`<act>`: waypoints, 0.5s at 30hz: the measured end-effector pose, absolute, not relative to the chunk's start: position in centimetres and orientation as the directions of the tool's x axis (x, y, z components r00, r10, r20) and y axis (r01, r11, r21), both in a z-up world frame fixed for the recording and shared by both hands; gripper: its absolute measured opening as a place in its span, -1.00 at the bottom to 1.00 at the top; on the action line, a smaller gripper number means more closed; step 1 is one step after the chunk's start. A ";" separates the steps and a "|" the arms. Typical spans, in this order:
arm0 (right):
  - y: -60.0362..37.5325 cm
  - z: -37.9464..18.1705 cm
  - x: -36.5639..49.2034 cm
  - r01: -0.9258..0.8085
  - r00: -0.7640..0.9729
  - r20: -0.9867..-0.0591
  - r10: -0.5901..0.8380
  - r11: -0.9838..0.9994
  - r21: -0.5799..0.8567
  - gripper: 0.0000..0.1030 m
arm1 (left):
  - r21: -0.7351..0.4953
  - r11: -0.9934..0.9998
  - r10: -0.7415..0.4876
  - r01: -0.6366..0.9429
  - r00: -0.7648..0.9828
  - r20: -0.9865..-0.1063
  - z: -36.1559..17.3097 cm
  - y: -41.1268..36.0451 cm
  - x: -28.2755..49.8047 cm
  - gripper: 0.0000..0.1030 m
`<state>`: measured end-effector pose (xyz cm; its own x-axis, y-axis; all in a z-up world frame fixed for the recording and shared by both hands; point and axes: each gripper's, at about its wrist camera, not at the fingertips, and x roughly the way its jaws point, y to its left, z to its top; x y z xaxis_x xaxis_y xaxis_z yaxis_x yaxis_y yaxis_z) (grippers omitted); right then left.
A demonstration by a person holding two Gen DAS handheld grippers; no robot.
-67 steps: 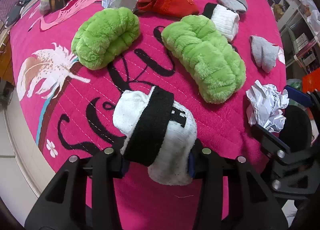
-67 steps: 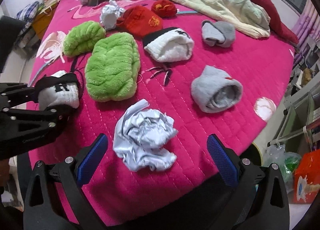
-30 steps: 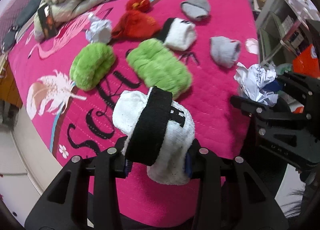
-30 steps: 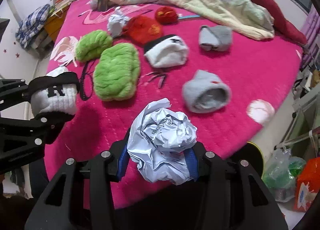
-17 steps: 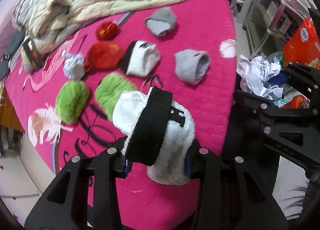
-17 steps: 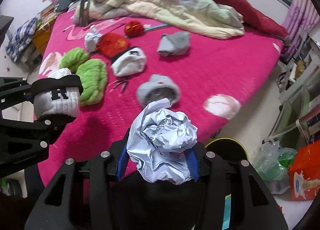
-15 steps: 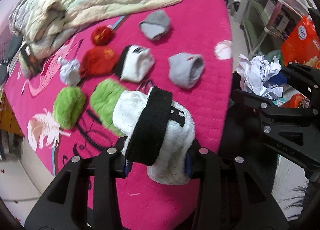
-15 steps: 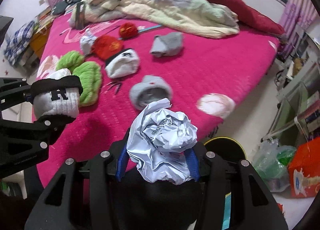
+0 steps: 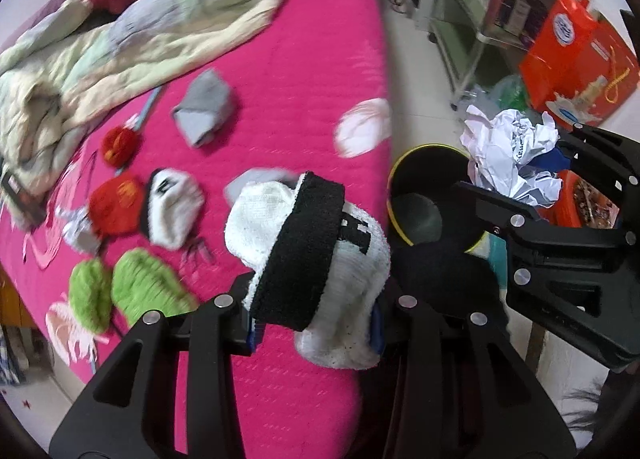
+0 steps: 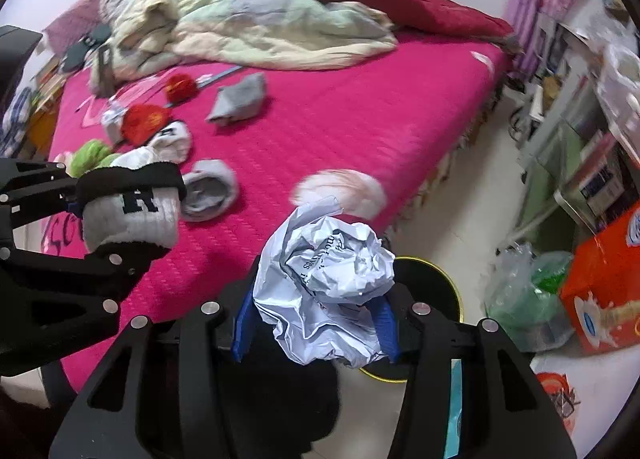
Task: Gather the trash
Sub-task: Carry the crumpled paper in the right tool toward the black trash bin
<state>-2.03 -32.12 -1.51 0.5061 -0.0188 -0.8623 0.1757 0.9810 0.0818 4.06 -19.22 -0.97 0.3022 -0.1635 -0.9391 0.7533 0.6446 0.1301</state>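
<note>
My right gripper [image 10: 316, 329] is shut on a crumpled white paper ball [image 10: 328, 287] and holds it in the air just above a black bin with a yellow rim [image 10: 450, 291] on the floor beside the bed. In the left wrist view the paper ball [image 9: 512, 157] sits over the right side of the bin [image 9: 424, 219]. My left gripper [image 9: 314, 333] is shut on a rolled white sock with a black band [image 9: 308, 255], held above the bed's corner. A second crumpled paper ball [image 9: 78, 229] lies on the pink bedspread by a red sock.
The pink bed [image 10: 360, 111] carries green fluffy socks [image 9: 148, 291], red socks [image 10: 142, 119], grey socks [image 10: 240, 97], a white sock [image 9: 172, 203] and a heaped quilt [image 10: 248, 27]. An orange box [image 10: 604, 283], a green plastic bag [image 10: 532, 299] and shelves [image 9: 480, 11] stand on the floor at right.
My right gripper closed on the paper ball and lifted it off the bed. Both grippers swung right, off the bed's edge; the bin has come into view under the paper ball.
</note>
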 end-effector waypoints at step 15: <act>-41.7 -2.9 -7.0 0.409 0.454 -0.876 -0.162 0.911 0.044 -0.11 | 0.091 0.471 -0.196 0.877 0.205 -0.959 -4.5 -30.3 2.0 -0.25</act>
